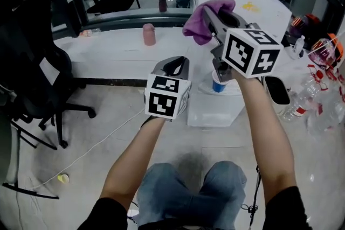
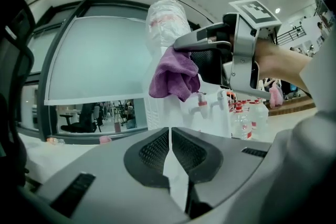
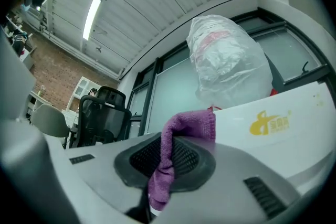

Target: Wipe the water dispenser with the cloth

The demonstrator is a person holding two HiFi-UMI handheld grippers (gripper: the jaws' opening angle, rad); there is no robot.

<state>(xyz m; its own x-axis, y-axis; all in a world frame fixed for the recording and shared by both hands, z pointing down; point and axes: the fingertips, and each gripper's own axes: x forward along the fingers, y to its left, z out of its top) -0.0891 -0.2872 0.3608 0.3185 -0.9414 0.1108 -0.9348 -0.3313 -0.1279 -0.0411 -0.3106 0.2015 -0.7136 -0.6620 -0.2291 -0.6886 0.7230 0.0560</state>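
Nearest, the left gripper [image 2: 170, 134] sits low, its jaws closed on nothing, while the raised right gripper [image 3: 167, 157], closer to the work, pinches the purple cloth [image 3: 184, 126] close in front of the white water dispenser [image 3: 296, 131] straight ahead.

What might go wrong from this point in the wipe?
1. The right gripper pinches only a fold of the cloth; most of it hangs loose, so rubbing the dispenser might pull it free.
2. The red-topped taps stick out from the front; a wipe across them might press one.
3. What looks like a blue cup stands below the taps and may get knocked over.
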